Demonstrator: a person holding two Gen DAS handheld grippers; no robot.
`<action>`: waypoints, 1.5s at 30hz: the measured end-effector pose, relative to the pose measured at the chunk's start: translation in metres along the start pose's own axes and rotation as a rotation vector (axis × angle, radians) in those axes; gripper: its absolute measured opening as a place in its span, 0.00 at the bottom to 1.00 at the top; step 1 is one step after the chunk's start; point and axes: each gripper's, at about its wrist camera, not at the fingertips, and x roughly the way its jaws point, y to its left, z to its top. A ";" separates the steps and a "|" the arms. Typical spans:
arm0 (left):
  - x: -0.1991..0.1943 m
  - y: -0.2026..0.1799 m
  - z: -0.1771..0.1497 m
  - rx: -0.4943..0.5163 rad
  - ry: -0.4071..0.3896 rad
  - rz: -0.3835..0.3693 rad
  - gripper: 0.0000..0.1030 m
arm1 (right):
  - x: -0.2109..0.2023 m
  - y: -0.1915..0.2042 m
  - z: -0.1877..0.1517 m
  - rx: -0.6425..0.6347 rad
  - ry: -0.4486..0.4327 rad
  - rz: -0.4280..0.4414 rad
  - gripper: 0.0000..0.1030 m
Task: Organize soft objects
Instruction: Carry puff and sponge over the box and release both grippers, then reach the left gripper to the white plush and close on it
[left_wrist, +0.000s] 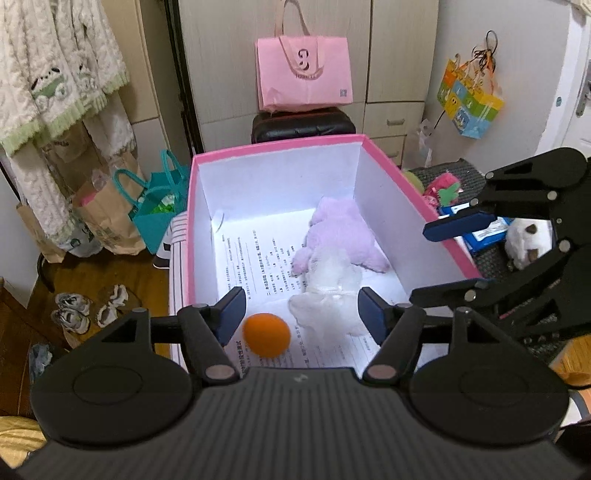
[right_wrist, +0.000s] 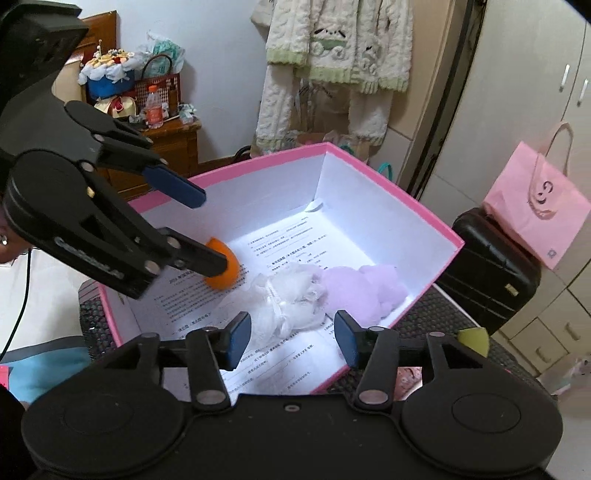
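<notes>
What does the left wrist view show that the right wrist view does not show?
Only the left wrist view shows a white toy cat, a colourful hanging bag and shoes on the floor. Only the right wrist view shows a wooden cabinet with a bottle. Both show the pink box, orange ball, purple plush and white mesh puff.
</notes>
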 end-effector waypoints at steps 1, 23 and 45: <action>-0.006 -0.001 -0.001 0.002 -0.009 -0.002 0.67 | -0.004 0.001 -0.001 0.000 -0.005 -0.004 0.56; -0.113 -0.076 -0.028 0.134 -0.110 -0.120 0.76 | -0.129 0.038 -0.058 0.016 -0.116 -0.010 0.62; -0.057 -0.186 -0.043 0.300 0.049 -0.315 0.84 | -0.164 0.004 -0.192 0.238 -0.103 -0.134 0.67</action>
